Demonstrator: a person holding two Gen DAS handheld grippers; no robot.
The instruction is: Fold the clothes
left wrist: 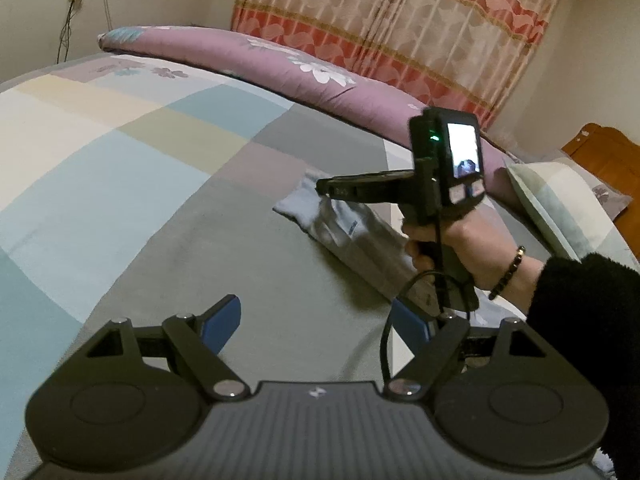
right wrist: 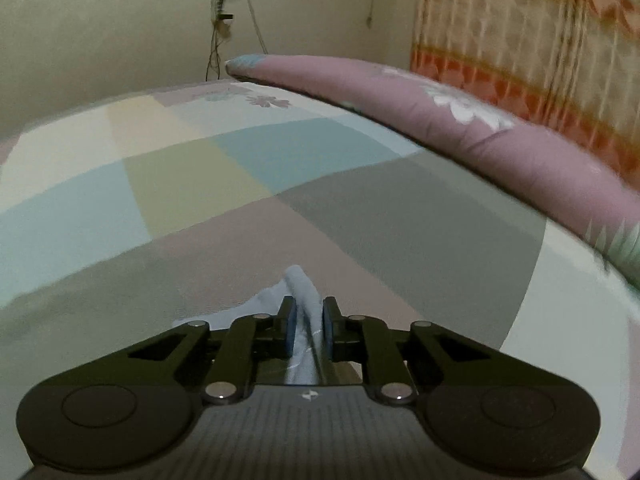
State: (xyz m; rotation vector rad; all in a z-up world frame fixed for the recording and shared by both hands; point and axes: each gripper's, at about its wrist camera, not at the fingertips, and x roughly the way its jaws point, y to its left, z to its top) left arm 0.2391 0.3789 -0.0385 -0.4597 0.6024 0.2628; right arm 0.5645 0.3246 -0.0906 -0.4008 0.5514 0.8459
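Observation:
A light blue garment (left wrist: 348, 232) lies bunched in a long strip on the checked bedsheet (left wrist: 120, 160), right of centre in the left wrist view. My right gripper (left wrist: 322, 189), held by a hand in a black sleeve, reaches over its far end. In the right wrist view, the right gripper (right wrist: 310, 320) is shut on a raised fold of the light blue garment (right wrist: 298, 280), pinched between the blue pads (right wrist: 291, 330). My left gripper (left wrist: 316, 322) stands open over bare sheet, short of the cloth, with nothing between its fingers.
A rolled purple floral quilt (left wrist: 280, 64) runs along the far side of the bed below a striped curtain (left wrist: 400, 20). A pillow (left wrist: 560, 200) and a wooden headboard (left wrist: 604, 152) are at the right. Cables hang on the wall (right wrist: 218, 20).

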